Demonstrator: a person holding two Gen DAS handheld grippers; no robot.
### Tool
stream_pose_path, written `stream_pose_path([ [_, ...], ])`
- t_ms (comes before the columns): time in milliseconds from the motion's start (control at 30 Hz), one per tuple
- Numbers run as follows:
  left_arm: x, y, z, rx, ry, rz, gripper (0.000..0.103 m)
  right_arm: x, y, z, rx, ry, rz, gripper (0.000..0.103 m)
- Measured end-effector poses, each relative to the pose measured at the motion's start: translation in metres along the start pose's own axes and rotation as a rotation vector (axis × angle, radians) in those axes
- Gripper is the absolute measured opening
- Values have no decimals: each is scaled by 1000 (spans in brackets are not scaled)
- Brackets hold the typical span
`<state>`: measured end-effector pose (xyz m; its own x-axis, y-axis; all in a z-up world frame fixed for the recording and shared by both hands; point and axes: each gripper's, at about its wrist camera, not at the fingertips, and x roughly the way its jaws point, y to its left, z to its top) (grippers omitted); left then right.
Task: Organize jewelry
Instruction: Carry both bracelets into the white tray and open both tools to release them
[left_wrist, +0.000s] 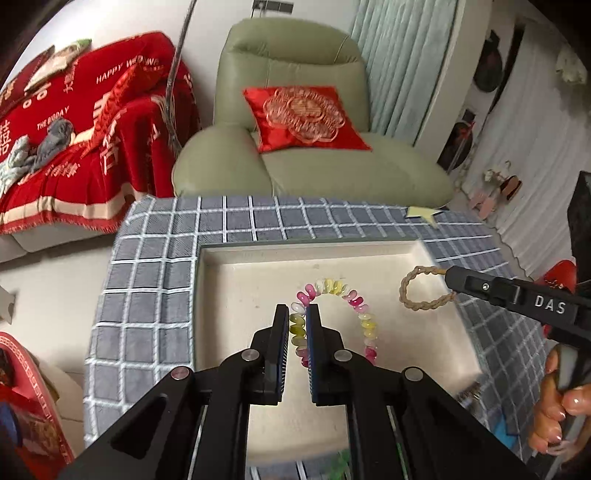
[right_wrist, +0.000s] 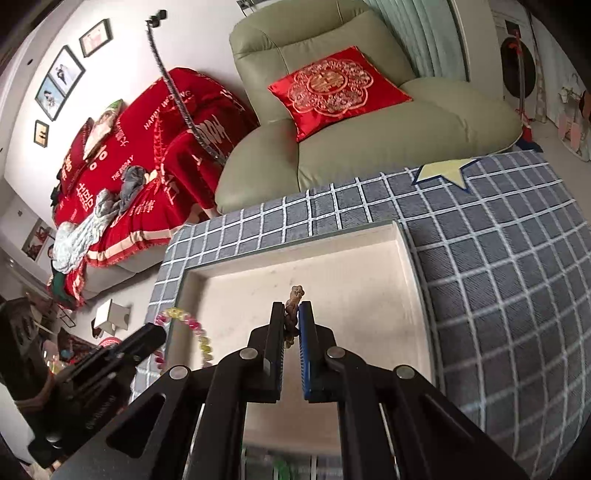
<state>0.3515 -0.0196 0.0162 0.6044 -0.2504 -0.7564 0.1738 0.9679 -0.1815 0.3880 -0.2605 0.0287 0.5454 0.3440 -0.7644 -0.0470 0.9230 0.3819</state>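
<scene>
Glossy beaded bracelet (left_wrist: 334, 317) in left tool (left_wrist: 297, 325); braided, perhaps rope, loop (left_wrist: 424, 291) in right tool (right_wrist: 291, 325).

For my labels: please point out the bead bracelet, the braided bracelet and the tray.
bead bracelet (left_wrist: 334, 287), left wrist view, top of loop.
braided bracelet (left_wrist: 406, 286), left wrist view, left curve.
tray (left_wrist: 229, 295), left wrist view, bare floor.

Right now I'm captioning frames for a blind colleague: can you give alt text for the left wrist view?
The left gripper is shut on a pastel bead bracelet above a cream tray on a grey checked cloth. At right, the right gripper holds a braided tan bracelet over the tray. Behind stand a green armchair and a red cushion.
</scene>
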Motion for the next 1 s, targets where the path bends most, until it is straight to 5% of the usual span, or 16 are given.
stream_pose_path([
  [333, 71, -6, -5, 88, 85, 115, 25, 60, -31, -13, 30, 75, -74, 8],
  [633, 87, -20, -16, 185, 117, 223, 25, 66, -32, -23, -27, 91, -128, 10],
  [667, 87, -21, -16, 187, 117, 230, 25, 66, -30, -23, -35, 92, -131, 14],
  [733, 86, -21, -17, 185, 113, 246, 25, 65, -26, -23, -43, 92, -124, 40],
  [767, 86, -20, -17, 181, 112, 246, 25, 64, -24, -22, -46, 90, -127, 65],
  [1000, 84, -17, -16, 148, 100, 233, 25, 26, -7, -26, -64, 10, -95, 67],
])
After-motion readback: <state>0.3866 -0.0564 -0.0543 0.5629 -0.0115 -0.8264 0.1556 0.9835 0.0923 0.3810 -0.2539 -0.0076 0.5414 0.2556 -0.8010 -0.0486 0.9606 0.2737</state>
